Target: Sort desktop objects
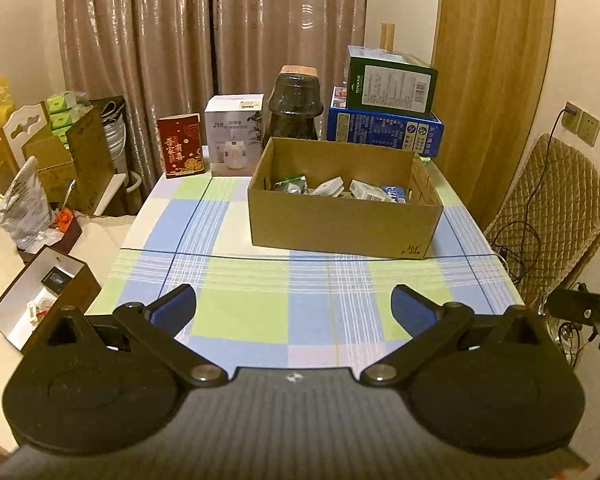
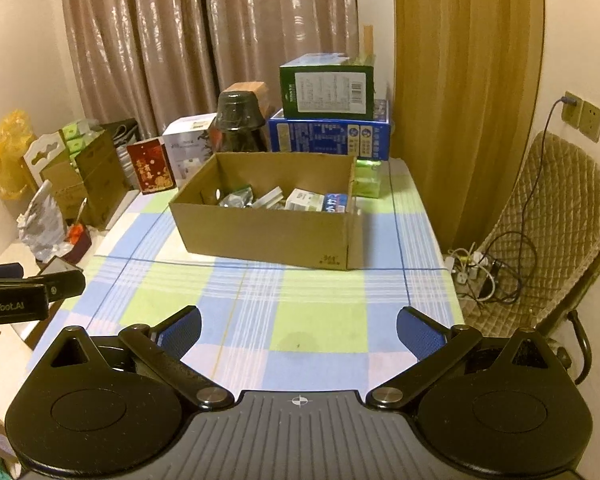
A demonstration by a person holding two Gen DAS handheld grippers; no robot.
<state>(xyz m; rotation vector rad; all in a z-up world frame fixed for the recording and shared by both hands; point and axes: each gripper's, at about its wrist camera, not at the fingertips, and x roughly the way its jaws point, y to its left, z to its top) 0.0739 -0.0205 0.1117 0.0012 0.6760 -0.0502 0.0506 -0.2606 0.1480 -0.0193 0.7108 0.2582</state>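
An open cardboard box (image 1: 340, 228) (image 2: 268, 236) stands on the checked tablecloth (image 1: 260, 304) (image 2: 316, 320) and holds several small packets, among them a white carton (image 1: 366, 191) (image 2: 304, 201) and a blue tube (image 2: 336, 202). My left gripper (image 1: 294, 306) hovers open over the near part of the table, nothing between its blue pads. My right gripper (image 2: 298, 330) is open too and holds nothing, at about the same distance from the box. Each gripper's body shows at the edge of the other's view.
Behind the box stand a red carton (image 1: 180, 146), a white appliance box (image 1: 234, 140), a dark wrapped jar (image 1: 294, 106), and a green box (image 1: 392, 80) on a blue box (image 1: 384, 130). A padded chair (image 2: 556, 216) with cables stands right; cluttered low furniture lies left.
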